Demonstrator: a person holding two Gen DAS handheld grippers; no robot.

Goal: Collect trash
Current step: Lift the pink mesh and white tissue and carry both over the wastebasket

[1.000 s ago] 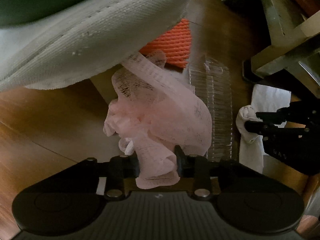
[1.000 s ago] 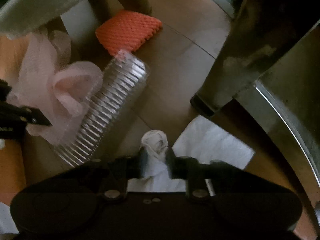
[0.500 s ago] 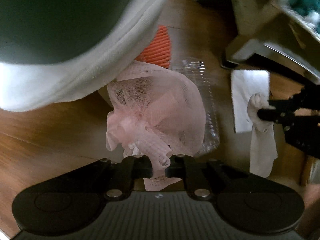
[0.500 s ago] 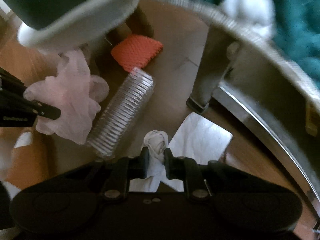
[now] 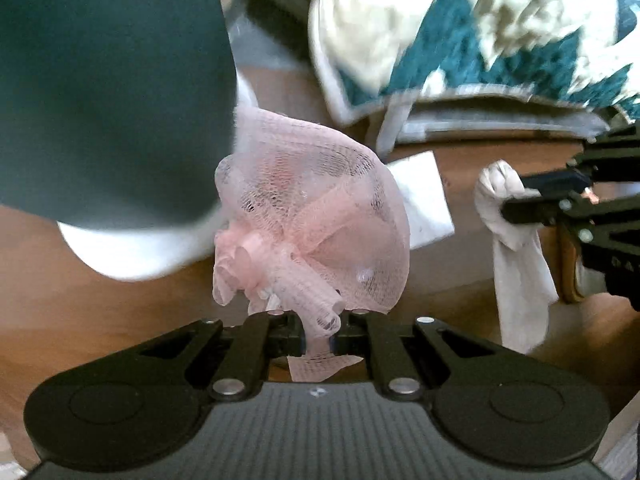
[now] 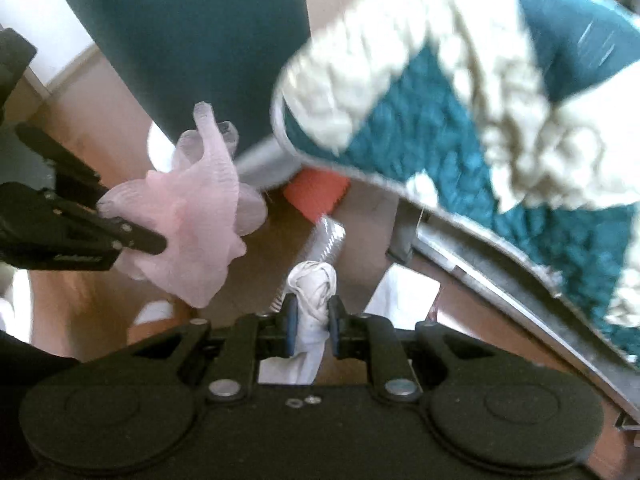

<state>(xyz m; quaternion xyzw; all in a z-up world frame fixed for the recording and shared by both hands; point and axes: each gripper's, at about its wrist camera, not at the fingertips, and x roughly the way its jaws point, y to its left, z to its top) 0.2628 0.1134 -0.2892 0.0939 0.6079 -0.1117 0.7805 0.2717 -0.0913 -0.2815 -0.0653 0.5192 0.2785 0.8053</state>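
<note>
Left wrist view: the left tongs (image 5: 318,334) are pressed together on a thin tail of the pink mesh net (image 5: 312,224), which billows above the fingertips and hangs clear of the wooden floor (image 5: 80,300). At the right edge the right tongs (image 5: 520,196) pinch a twisted white tissue (image 5: 516,240), its loose end dangling. One flat white paper sheet (image 5: 424,200) lies on the floor behind the net, and a teal-and-cream knitted blanket (image 5: 500,32) droops over a frame above. Right wrist view: the right tongs (image 6: 313,320) clamp the knotted tissue (image 6: 314,284) between blue-edged pads, while the left tongs (image 6: 136,236) hold the net (image 6: 200,216) off to the left. On the floor lie one clear ribbed plastic bottle (image 6: 328,236), one orange woven piece (image 6: 316,192) (part hidden under the blanket (image 6: 460,92)) and the white sheet (image 6: 404,292). By my count that is two pieces in hand and three things on the floor — though whether the orange piece is trash I cannot tell. The risks, as I judge them: the net is held only by a narrow strand, so a quick swing could pull it free, or its loose loops could snag the blanket's edge or the dark teal cushion (image 6: 192,40) — and the tissue's hanging tail could catch likewise.
</note>
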